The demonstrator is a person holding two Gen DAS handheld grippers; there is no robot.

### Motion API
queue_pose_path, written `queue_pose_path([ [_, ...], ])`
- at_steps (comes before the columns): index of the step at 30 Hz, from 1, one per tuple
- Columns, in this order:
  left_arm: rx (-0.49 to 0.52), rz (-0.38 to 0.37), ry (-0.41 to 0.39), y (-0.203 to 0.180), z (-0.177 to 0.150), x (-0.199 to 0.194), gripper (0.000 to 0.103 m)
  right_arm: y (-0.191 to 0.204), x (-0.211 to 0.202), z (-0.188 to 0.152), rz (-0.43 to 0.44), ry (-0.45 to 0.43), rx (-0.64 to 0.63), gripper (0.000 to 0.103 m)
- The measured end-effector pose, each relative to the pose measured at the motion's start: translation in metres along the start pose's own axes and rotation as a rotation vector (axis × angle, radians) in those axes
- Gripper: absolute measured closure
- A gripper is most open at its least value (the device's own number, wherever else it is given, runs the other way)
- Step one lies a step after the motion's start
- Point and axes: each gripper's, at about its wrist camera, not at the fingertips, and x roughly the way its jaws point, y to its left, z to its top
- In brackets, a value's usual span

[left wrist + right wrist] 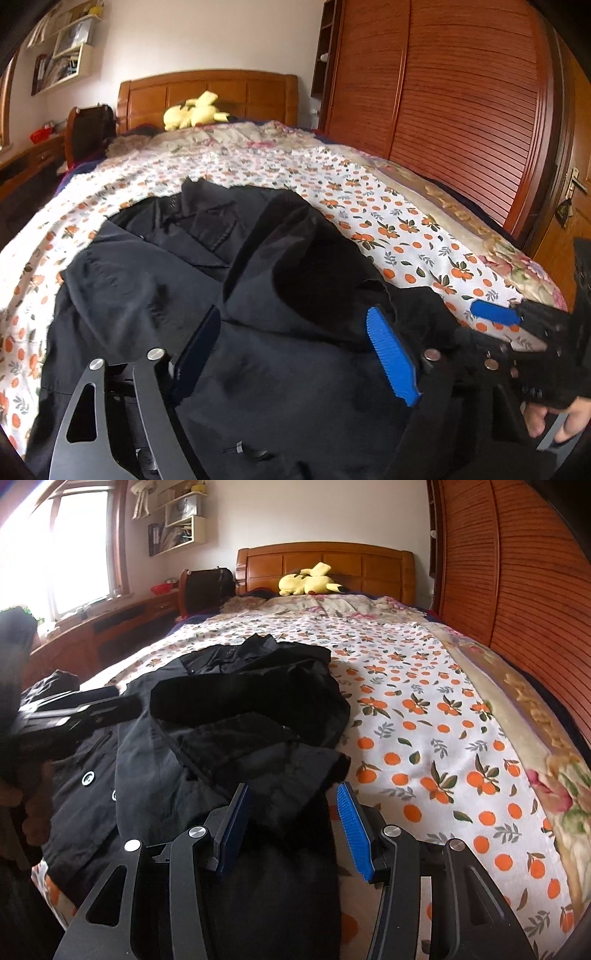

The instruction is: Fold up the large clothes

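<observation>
A: Two grippers over black coat (207,738), spread crumpled on orange-print bedsheet (424,738).
B: Left gripper (295,350)?
A: Fingers parted wide above coat fabric, nothing clamped.
B: Right gripper (291,827)?
A: Blue pads (354,830) half apart, astride a dark fold near the bed's foot; grip on cloth not discernible.
B: Background?
A: Yellow plush toy (310,581) against wooden headboard (325,559).

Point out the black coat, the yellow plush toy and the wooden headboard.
black coat (155,775): right wrist view, on its front panel near the buttons.
yellow plush toy (308,581): right wrist view, on its body.
wooden headboard (221,92): left wrist view, on a centre panel.
</observation>
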Motion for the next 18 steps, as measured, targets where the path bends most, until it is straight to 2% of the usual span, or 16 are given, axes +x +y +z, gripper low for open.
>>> queue_pose_path([
  [5,-0.026,0.031,0.09,-0.003,0.002,0.03,0.044,-0.006,-0.008,-0.001,0.007,-0.019,0.014,0.056],
  [7,-0.033,0.028,0.13,-0.001,0.002,0.04,0.064,-0.006,-0.012,0.002,0.01,-0.036,0.015,0.056],
  [8,-0.029,0.029,0.143,0.0,0.001,0.043,0.07,-0.005,-0.014,0.004,0.015,-0.046,0.017,0.056],
  [9,-0.017,0.037,0.157,0.0,0.001,0.045,0.085,-0.004,-0.016,0.005,0.02,-0.055,0.019,0.056],
  [10,0.009,0.049,0.167,-0.001,0.003,0.046,0.094,-0.003,-0.017,0.007,0.023,-0.06,0.02,0.056],
  [13,0.052,0.073,0.146,0.001,0.014,0.038,0.095,0.003,-0.018,0.01,0.038,-0.07,0.016,0.055],
  [18,0.067,0.109,0.096,0.013,0.047,0.014,0.097,0.01,-0.01,0.009,0.033,-0.052,-0.019,0.055],
])
